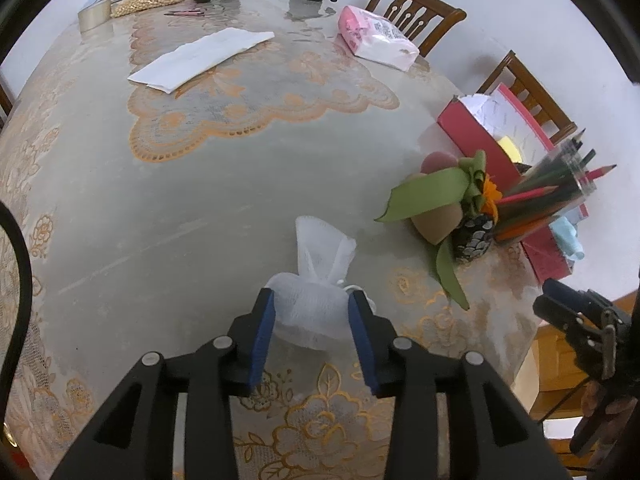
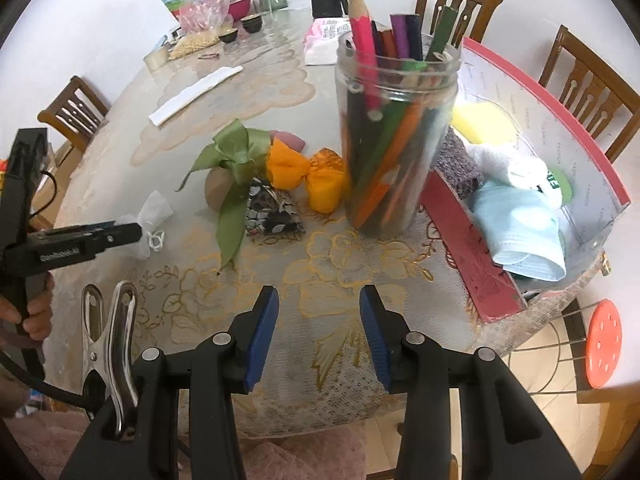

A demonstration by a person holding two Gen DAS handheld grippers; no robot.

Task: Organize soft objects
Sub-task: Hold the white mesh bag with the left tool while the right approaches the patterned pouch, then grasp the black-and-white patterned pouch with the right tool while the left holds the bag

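The white mesh pouch (image 1: 310,312) lies near the table's (image 1: 120,216) near edge between your left gripper's (image 1: 312,300) part-open jaws, pads flanking but not pinching it, while your right gripper (image 2: 319,300) hovers part-open and empty, free to serve the red box (image 2: 472,252).

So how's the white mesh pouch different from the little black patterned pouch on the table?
The white mesh pouch is pale, see-through netting; the black patterned pouch is dark, opaque printed fabric. The white one sits between the left gripper pads, apart from the rest; the black one lies by the green ribbon, ungripped. Both are small soft bags on the table.
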